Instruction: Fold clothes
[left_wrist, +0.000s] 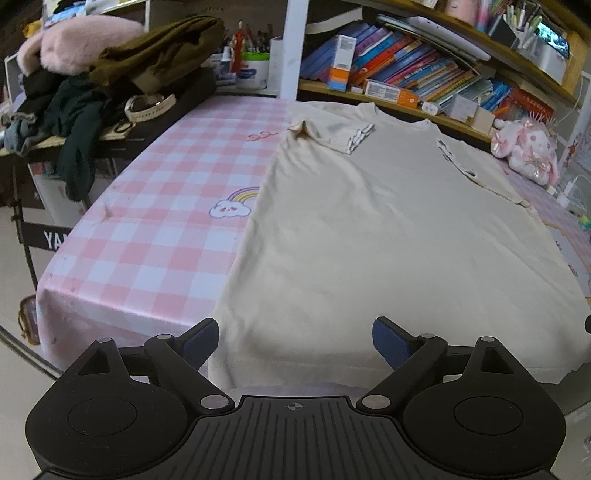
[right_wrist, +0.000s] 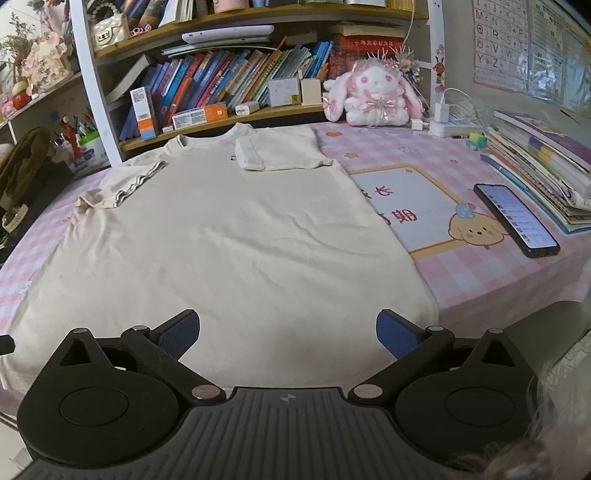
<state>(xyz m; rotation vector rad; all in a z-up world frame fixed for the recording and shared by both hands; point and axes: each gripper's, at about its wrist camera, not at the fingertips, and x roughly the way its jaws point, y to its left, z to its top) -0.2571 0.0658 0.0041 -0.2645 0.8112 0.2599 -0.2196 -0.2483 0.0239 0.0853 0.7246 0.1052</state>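
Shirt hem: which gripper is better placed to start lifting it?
Neither clearly; both. Left gripper brackets the beige shirt hem's left corner, right gripper sits near the right corner. Both open.

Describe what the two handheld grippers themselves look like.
The left gripper and right gripper look alike: a black ribbed body with a small crosshair mark, two round black discs, angled black linkage arms with silver pivot pins, and blue textured finger pads. No cables, hands or sleeves show.
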